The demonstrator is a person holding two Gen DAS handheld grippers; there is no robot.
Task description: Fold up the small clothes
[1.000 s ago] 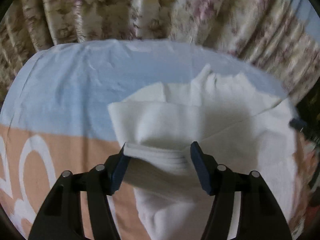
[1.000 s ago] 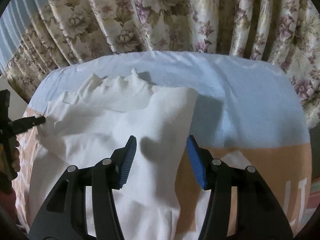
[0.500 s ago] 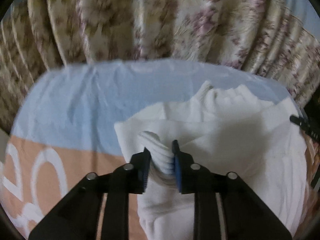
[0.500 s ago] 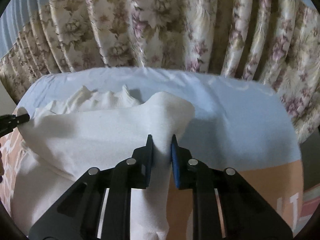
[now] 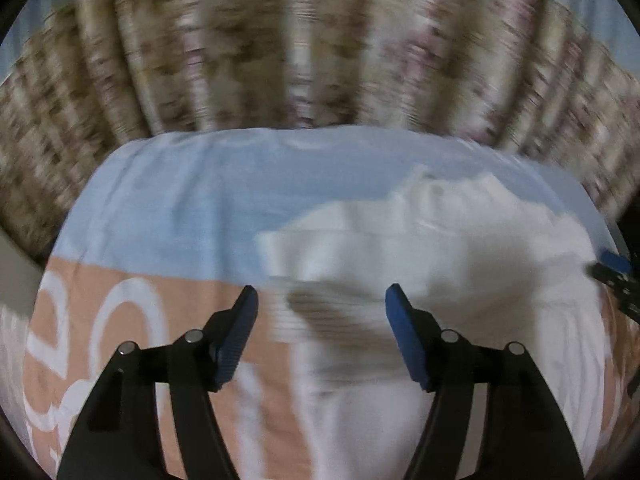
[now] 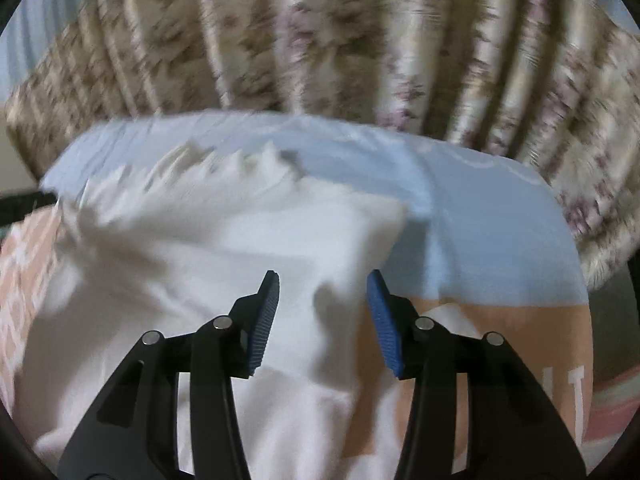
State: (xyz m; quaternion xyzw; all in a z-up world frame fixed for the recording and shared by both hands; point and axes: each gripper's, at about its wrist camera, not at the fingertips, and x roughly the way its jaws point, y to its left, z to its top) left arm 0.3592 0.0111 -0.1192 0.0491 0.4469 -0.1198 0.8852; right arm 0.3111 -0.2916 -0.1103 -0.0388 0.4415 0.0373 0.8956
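Note:
A white garment (image 5: 420,264) lies folded over on the bed, with a ruffled edge at the far side; it also shows in the right wrist view (image 6: 224,264). My left gripper (image 5: 322,312) is open just above the garment's left folded corner, holding nothing. My right gripper (image 6: 323,298) is open over the garment's right folded corner, holding nothing. The right gripper's tip shows at the right edge of the left wrist view (image 5: 614,270). Both views are motion-blurred.
The bed cover (image 5: 180,208) is light blue at the far side and peach with white lettering (image 5: 120,320) near me. Floral curtains (image 6: 320,40) hang right behind the bed. The bed's right edge (image 6: 600,292) drops off nearby.
Both grippers closed on the garment's corners, carried the fold forward, then opened and let go. The fabric has dropped onto the garment; both cameras are pulling back.

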